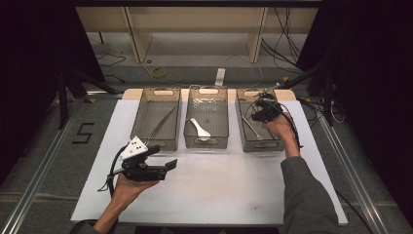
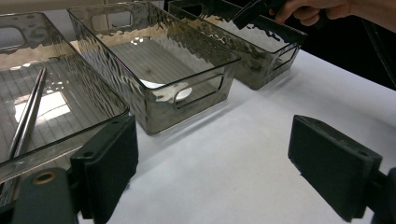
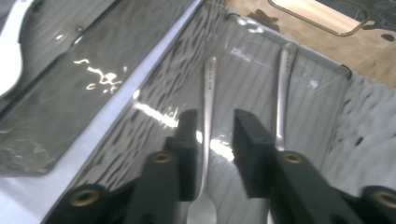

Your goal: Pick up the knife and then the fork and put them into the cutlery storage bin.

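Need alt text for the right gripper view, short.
The right gripper, jaws slightly apart, straddles the handle of a metal fork lying in a clear ribbed bin. A second metal utensil lies beside it, and a white spoon sits in the neighbouring bin.

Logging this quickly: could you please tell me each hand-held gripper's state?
Left hand-held gripper: open, empty.
Right hand-held gripper: open around slim silver metal fork.

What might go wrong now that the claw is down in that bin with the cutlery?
The right claw straddles one fork but has not closed on it; the thin handle lies flat on the bin floor, so the jaws might slip off. A second utensil lies just beside the right jaw and may get nudged. The right bin has walls close by, so lifting at an angle might catch the rim.
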### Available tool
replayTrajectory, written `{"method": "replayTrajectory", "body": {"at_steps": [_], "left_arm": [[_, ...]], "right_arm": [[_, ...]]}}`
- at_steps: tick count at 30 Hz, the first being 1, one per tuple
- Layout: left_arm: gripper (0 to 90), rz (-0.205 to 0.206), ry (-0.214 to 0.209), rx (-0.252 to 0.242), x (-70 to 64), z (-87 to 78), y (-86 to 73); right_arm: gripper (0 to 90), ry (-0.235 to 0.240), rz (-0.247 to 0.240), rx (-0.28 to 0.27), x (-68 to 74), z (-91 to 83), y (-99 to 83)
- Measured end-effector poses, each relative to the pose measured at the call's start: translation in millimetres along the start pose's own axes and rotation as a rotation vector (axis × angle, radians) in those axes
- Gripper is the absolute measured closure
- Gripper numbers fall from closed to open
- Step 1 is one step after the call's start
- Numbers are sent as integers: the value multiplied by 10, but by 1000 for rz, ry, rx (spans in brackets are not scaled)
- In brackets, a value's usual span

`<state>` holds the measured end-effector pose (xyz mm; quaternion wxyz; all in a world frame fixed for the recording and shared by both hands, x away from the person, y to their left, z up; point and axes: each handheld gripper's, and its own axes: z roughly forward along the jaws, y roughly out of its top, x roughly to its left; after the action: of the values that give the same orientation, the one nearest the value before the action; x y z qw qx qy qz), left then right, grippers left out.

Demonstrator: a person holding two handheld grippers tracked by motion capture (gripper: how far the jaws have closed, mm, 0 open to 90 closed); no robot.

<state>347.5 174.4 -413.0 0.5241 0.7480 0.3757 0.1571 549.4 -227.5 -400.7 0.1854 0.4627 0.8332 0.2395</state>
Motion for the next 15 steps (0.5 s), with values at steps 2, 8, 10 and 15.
{"method": "replayTrajectory", "body": {"at_steps": [2, 8, 10, 15], "left_arm": [[155, 0, 0, 0, 0, 2, 0], [155, -2, 2, -1, 5, 0, 0], [155, -1, 0, 0, 0, 2, -1], [155, 1, 1, 1, -1, 0, -1]], "right_arm": [[665, 14, 0, -3, 15, -15, -10], [547, 91, 5, -73, 112, -150, -70], [506, 107, 10, -100, 164, -210, -104], [473, 138, 17, -182, 305, -380, -234]]}}
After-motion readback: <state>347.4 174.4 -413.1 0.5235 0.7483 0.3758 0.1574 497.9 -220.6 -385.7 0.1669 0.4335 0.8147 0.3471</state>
